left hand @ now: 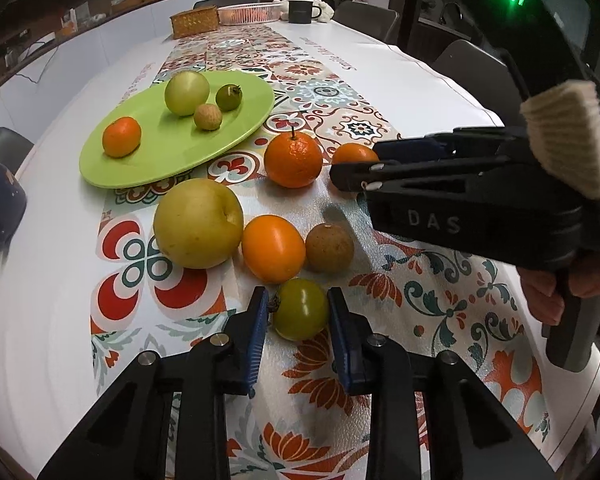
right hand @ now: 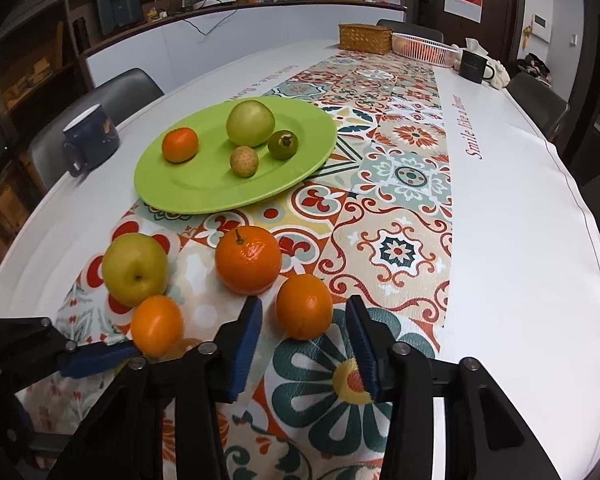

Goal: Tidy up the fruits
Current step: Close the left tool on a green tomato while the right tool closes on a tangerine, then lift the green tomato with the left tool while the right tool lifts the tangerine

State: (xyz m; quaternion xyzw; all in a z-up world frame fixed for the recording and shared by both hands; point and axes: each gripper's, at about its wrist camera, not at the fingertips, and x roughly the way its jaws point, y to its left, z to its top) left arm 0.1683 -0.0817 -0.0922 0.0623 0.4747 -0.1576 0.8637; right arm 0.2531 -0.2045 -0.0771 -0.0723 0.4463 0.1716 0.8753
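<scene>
On the patterned desk (left hand: pixel 420 60), my left claw (left hand: pixel 298 312) clamps the green tomato (left hand: pixel 300 309); my right claw (right hand: pixel 305 320), apart, straddles a small orange (right hand: pixel 304 306). Next: carry both to the green plate (left hand: pixel 140 168).

1. Lime-green plate (right hand: pixel 204 196), plain, no pattern.
2. On it: pale green apple (right hand: pixel 250 123), orange mandarin (right hand: pixel 180 144), dark green persimmon (right hand: pixel 283 144), tan speckled longan (right hand: pixel 244 161).
3. Tablecloth (right hand: pixel 520 260) white at the edges, with a tiled band (right hand: pixel 404 216) of red, orange, teal and beige floral motifs down the middle.
4. Off the plate: yellow-green pear (left hand: pixel 198 224), bright orange stemmed mandarin (left hand: pixel 293 160), brown longan (left hand: pixel 329 247), olive-green persimmon (left hand: pixel 300 309).
5. Black grippers, blue ribbed pads (left hand: pixel 256 340).
6. Navy mug (right hand: pixel 92 136), white inside.
</scene>
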